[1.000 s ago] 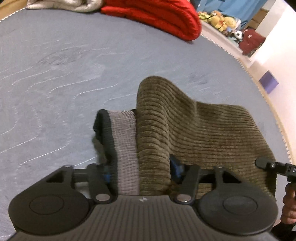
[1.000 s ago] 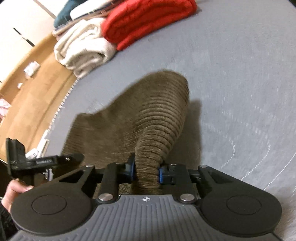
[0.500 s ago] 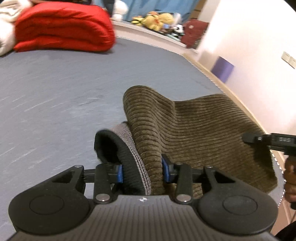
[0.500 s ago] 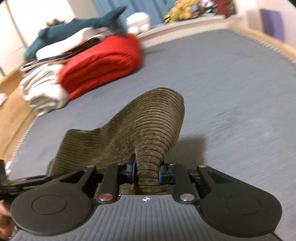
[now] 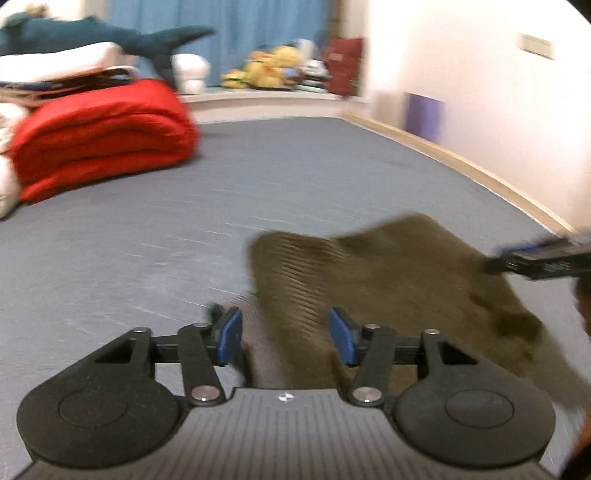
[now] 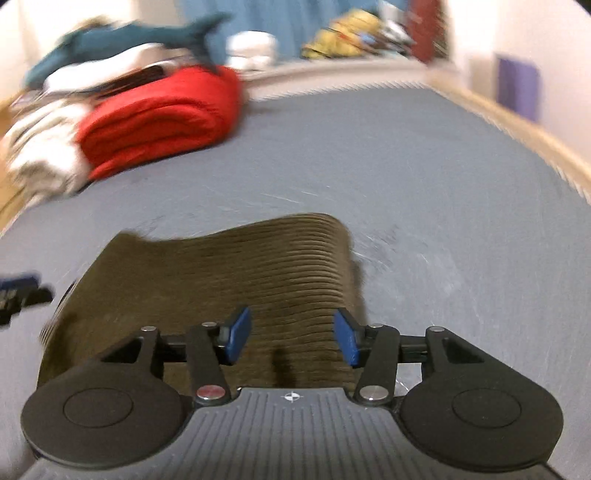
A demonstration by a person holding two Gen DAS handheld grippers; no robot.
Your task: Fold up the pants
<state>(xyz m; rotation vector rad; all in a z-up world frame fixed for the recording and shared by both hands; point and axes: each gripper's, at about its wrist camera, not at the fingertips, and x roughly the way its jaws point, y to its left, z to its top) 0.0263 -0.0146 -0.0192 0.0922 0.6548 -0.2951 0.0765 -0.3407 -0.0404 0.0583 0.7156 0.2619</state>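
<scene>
The brown corduroy pants (image 5: pixel 388 280) lie folded on the grey mattress (image 5: pixel 258 192), blurred by motion. My left gripper (image 5: pixel 286 338) is low over their near edge. Its jaws are opening, and the grey waistband and brown cloth lie loose between the blue pads (image 5: pixel 231 334). My right gripper (image 6: pixel 291 338) hovers over the pants (image 6: pixel 266 273) at their other end. Its jaws are also opening, and the cloth lies flat under the spread pads (image 6: pixel 347 341) with no pinch. Each view catches the other gripper at its edge, the right gripper (image 5: pixel 535 258) and the left gripper (image 6: pixel 18 291).
A folded red blanket (image 5: pixel 103 136) and white bedding (image 6: pixel 40 155) sit at the far left, with a blue shark plush (image 5: pixel 110 35) on top. Plush toys (image 5: pixel 266 70) line the back. A wooden rim (image 5: pixel 461 166) and a purple box (image 5: pixel 424 114) border the right side.
Both grippers have let go of the raised fold, and the pants have dropped flat onto the mattress. Both views have swung round toward the blue curtain.
</scene>
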